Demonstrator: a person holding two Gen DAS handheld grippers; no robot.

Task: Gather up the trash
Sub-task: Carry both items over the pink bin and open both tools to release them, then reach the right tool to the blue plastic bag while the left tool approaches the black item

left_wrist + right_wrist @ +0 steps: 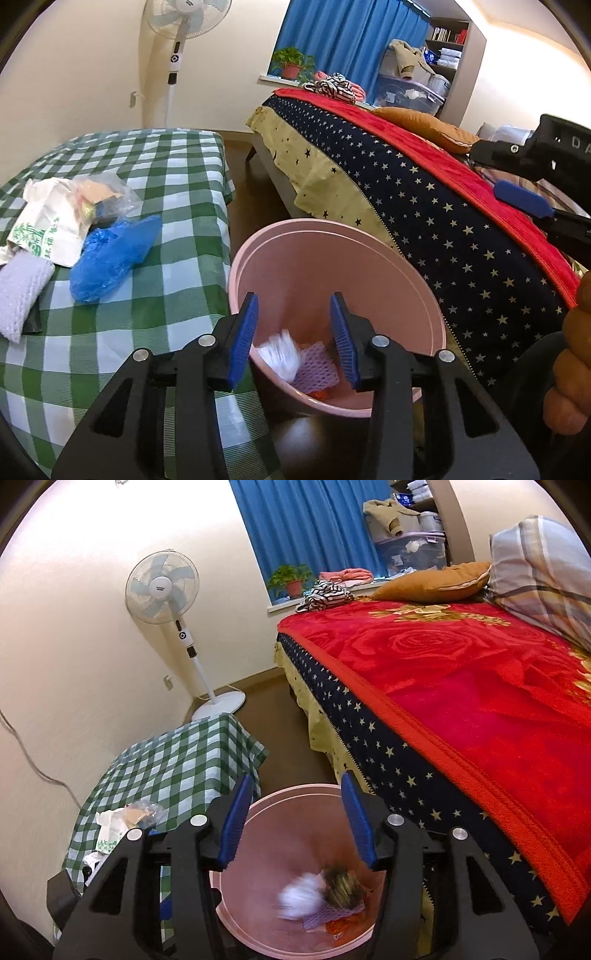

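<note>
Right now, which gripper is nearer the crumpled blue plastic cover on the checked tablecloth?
Left. Left gripper hovers over the pink plastic bin beside the cover; right gripper is farther, toward the bed.

Black gripper [293, 341], ribbed blue pads [242, 341].

Pink round bin [334, 258], upright on floor btwn checkered table and bed, mouth open. Inside at bottom: blurred white wad [282, 352], purple foam net [319, 365], orange scrap [341, 926], blurred brown-yellow clump [343, 886] atop net.

On table, at 10 o'clock from bin: crumpled blue plastic cover [110, 254]; touching it at 10 o'clock, white bag w/ green print [44, 229]; clear plastic bag [107, 199] behind, holding tan bits; white knit-textured piece [20, 291] at table's near edge.
</note>
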